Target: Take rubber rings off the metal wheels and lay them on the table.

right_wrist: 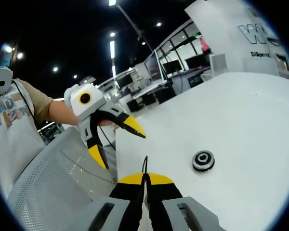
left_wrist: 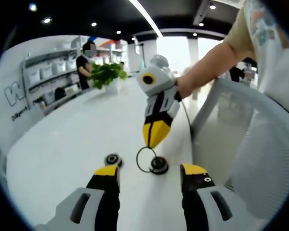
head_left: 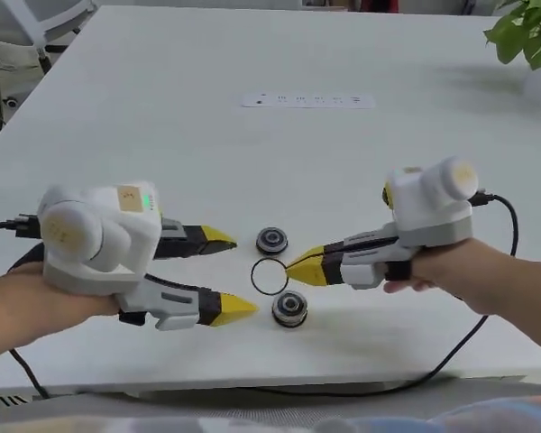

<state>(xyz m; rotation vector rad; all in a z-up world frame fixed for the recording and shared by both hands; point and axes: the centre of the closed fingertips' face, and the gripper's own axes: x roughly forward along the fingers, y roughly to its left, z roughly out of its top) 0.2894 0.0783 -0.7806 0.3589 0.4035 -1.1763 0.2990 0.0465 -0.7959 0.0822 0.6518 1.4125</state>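
Two small metal wheels lie on the white table (head_left: 162, 108), the far wheel (head_left: 271, 240) (left_wrist: 113, 159) (right_wrist: 203, 160) and the near wheel (head_left: 289, 308) (left_wrist: 159, 165). Between them is a thin black rubber ring (head_left: 269, 276) (left_wrist: 145, 160) (right_wrist: 145, 164), pinched at its edge by my right gripper (head_left: 298, 266) (left_wrist: 153, 139) (right_wrist: 144, 179), which is shut on it. I cannot tell whether the ring touches the table. To the left of the wheels, my left gripper (head_left: 227, 272) (left_wrist: 151, 171) (right_wrist: 116, 139) is open, with nothing between its yellow tips.
A flat white socket strip (head_left: 308, 101) lies further back on the table. A potted plant (head_left: 527, 36) (left_wrist: 106, 74) stands at the far right corner. Cables (head_left: 487, 316) trail from both grippers. A grey mesh chair (left_wrist: 245, 144) sits at the near table edge.
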